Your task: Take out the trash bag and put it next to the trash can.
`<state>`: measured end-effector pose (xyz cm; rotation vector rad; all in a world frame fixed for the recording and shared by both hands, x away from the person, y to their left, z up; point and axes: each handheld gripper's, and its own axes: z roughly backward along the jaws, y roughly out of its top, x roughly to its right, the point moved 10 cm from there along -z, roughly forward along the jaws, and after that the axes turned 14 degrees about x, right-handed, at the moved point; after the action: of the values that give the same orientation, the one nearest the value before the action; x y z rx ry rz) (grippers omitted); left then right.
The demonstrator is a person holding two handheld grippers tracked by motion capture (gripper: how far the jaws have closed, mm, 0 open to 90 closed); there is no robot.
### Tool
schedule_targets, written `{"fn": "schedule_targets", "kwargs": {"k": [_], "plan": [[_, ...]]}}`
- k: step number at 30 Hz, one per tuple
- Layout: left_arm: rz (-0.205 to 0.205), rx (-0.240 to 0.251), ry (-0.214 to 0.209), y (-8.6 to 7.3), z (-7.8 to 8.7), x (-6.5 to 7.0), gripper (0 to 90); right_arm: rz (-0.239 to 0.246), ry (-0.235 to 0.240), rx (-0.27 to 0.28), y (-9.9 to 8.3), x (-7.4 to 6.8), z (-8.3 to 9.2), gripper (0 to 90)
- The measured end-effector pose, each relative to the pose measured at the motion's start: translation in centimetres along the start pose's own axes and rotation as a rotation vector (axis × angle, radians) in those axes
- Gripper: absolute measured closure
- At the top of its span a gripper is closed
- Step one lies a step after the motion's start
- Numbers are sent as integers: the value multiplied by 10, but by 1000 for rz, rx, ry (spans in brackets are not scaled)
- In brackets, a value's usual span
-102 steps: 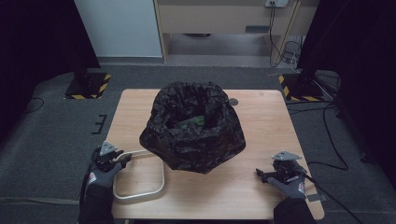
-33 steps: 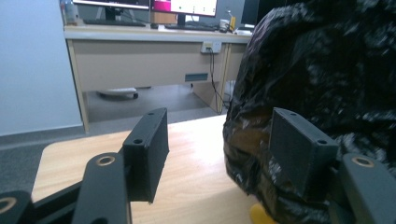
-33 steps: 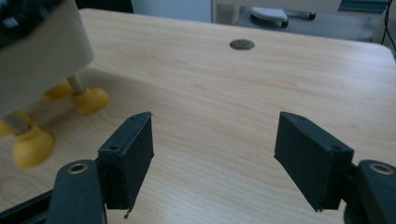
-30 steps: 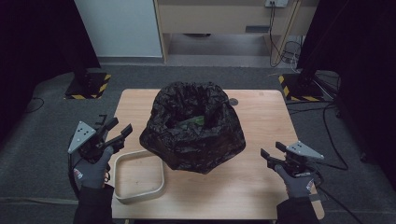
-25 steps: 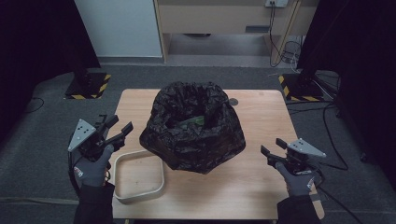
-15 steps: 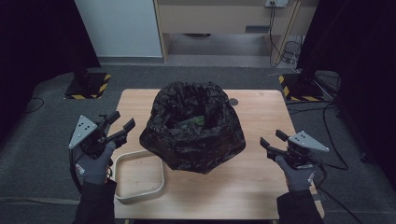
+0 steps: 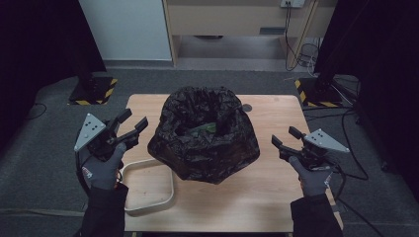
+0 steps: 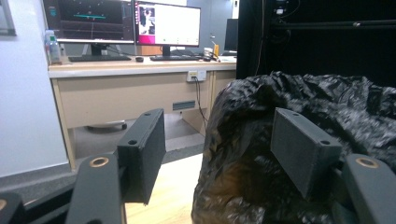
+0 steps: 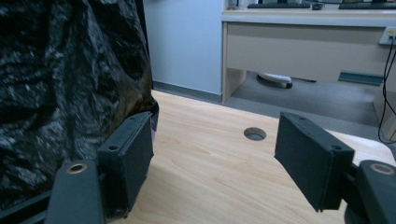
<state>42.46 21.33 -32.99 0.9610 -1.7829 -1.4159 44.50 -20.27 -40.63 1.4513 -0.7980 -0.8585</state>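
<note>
**Two grippers close in on a black bin bag**

A person stands at the near edge of a wooden table, a gripper in each gloved hand, both raised off the table on either side of a black bin bag. The left gripper hangs at the bag's nine o'clock, above the table's left edge, its jaws spread apart with nothing between them; in the left gripper view its jaws frame the bag's crinkled flank, near but apart from it. Below that hand, at the bag's seven o'clock, an empty pale tray sits on the table, its far edge tucked just under the bulging bag. The bag stands at the table's centre, its mouth gaping upward with something green showing inside. A round hole in the tabletop lies at the bag's one o'clock. The right gripper hovers at the bag's three o'clock, likewise released and empty, pointing toward the bag.

The step in hand looks like the approach to the bag's rim. The next move probably calls for each gripper to come in at the top edge and pinch a fold of the thin plastic, which may slip or bunch.
</note>
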Motion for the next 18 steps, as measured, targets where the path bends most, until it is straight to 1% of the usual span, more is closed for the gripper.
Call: {"fn": "schedule_targets", "kwargs": {"k": [7, 8, 9, 12, 15, 18], "plan": [[-1, -2, -12, 4, -7, 7, 348, 2, 8, 25, 13, -5, -5, 278], [3, 1, -12, 5, -8, 8, 347, 9, 10, 28, 15, -5, -6, 277], [2, -1, -15, 6, -9, 9, 346, 2, 14, 32, 16, -7, -7, 274], [3, -2, -20, 8, -11, 14, 341, 1, 15, 36, 21, -9, -9, 270], [2, -1, -25, 9, -14, 17, 339, 13, 20, 47, 27, -11, -11, 270], [3, 0, -30, 11, -17, 20, 339, 12, 25, 59, 32, -13, -13, 270]]}}
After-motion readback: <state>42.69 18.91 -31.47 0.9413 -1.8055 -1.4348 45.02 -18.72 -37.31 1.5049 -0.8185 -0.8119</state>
